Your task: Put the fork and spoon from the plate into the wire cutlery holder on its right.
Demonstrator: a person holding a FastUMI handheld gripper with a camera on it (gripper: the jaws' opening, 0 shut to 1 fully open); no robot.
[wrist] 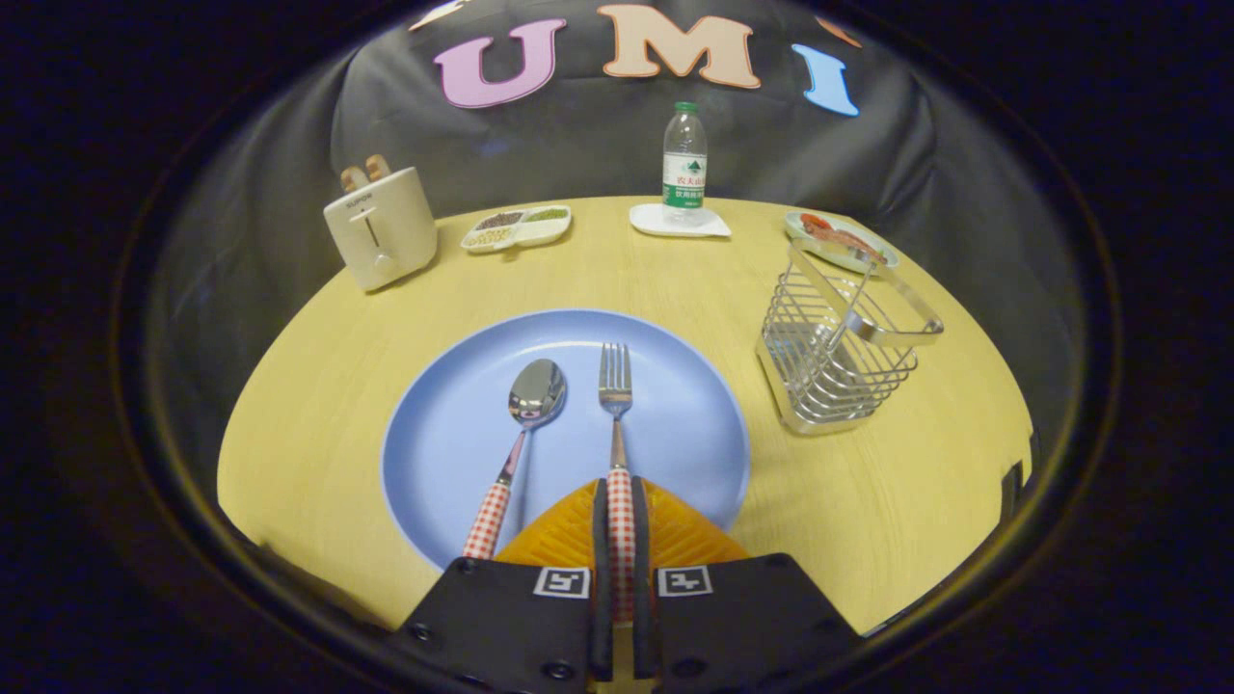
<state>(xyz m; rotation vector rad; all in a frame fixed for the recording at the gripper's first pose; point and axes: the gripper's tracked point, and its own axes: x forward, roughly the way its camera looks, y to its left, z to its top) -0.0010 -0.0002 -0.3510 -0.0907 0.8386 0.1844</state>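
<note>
Your gripper (pixel 621 501) is closed on the fork's (pixel 615 405) checked handle over the plate (pixel 675 424). The bottle's (pixel 684 159) label is too small to read.

You have one blue plate (pixel 665 453) with two pieces of cutlery on it: one fork (pixel 616 405) and one spoon (pixel 533 397). You also have one wire cutlery holder (pixel 841 339), one toaster (pixel 380 227), one water bottle (pixel 684 166) and one coaster (pixel 657 223). Count two small dishes further back: one divided dish (pixel 517 228) and one saucer (pixel 841 241).
</note>
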